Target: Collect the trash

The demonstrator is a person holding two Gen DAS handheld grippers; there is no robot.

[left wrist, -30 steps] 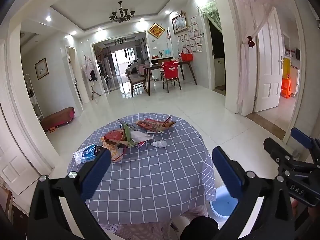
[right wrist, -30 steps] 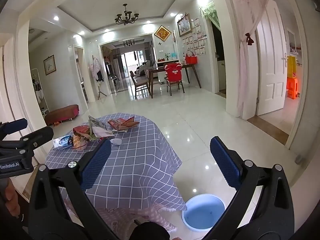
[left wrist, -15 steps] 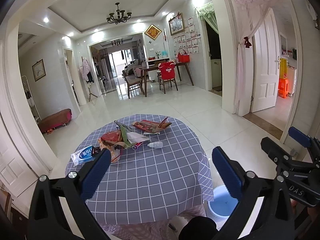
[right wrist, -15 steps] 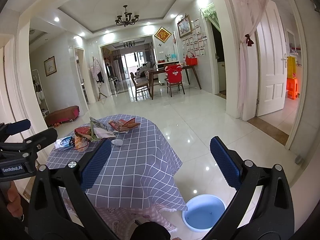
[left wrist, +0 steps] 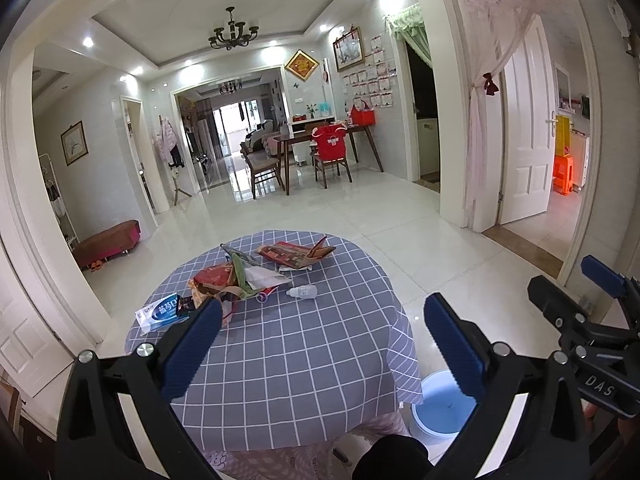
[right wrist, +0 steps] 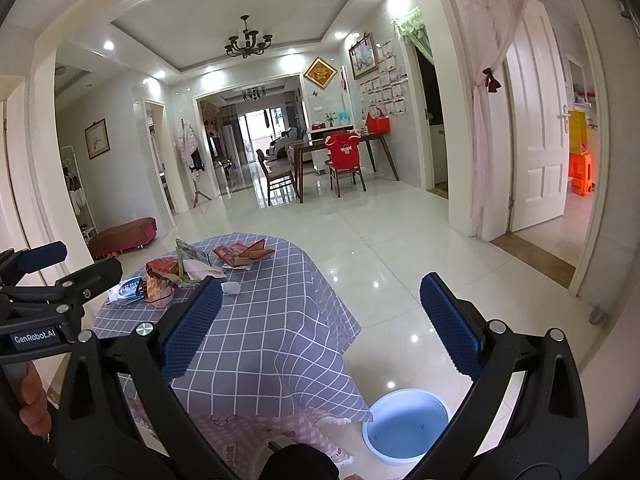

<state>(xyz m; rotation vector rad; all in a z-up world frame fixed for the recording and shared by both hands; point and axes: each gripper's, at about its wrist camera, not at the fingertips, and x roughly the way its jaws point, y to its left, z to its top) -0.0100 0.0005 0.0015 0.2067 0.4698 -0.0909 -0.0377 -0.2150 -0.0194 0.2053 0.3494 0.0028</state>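
Left tool [left wrist: 322, 344]: blue-padded fingers [left wrist: 191, 350] spread wide, nothing between them; held above the near edge of the desk [left wrist: 288, 364], which is covered by a grey checked cloth.

Trash on the desk, all ahead of the left tool, listed left to right:
- Blue and white packet [left wrist: 160, 313], beyond the left finger, near the desk's left edge.
- Crumpled red and yellow wrapper [left wrist: 214, 282], just right of the packet and touching the heap.
- Green and white wrappers [left wrist: 256, 276], piled on the red one, ahead and slightly left of centre.
- Small clear bottle [left wrist: 303, 291], lying on its side just right of the heap, ahead near centre.
- Flattened red carton [left wrist: 298, 254], farther off, at the far side of the desk.

Light blue basin [left wrist: 438, 408]: on the white tiled floor, below the right side of the desk, partly hidden behind the left tool's right finger.

Right tool [right wrist: 320, 322]: fingers [right wrist: 450, 326] likewise wide apart and holding nothing; it is held off the desk's right side, with the desk [right wrist: 264, 332] ahead to its left and the basin [right wrist: 406, 424] low between its fingers. The trash heap [right wrist: 176, 276] lies ahead beyond its left finger. The left tool [right wrist: 44, 276] shows at the far left edge of this view; the right tool [left wrist: 600, 320] shows at the far right edge of the left view.
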